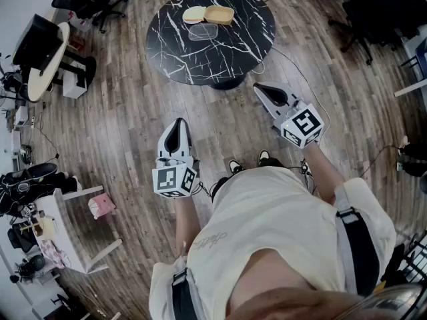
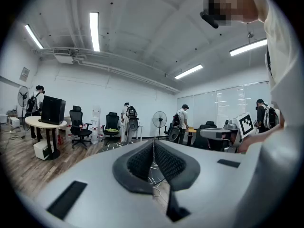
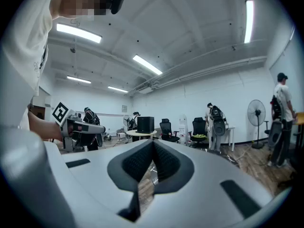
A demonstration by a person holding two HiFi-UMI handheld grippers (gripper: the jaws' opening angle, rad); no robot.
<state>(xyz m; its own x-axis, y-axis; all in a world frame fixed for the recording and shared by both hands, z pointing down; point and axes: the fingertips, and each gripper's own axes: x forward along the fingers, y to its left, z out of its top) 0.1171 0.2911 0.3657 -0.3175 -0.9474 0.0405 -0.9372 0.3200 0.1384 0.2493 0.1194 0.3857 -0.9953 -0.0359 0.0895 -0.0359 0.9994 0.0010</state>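
The left gripper (image 1: 178, 129) hangs over the floor (image 1: 120, 132), its jaws pressed together on nothing. The desk (image 1: 220, 62) lies ahead of both grippers, well apart from them. Near the desk's far edge sit 3 things: a yellow tub (image 1: 194, 14), a clear tub (image 1: 202, 32) and a tan box (image 1: 219, 14). The right gripper (image 1: 265, 92), likewise closed and empty, is nearer the desk's near edge. Neither gripper view shows the tubs, and I cannot tell what is in them.
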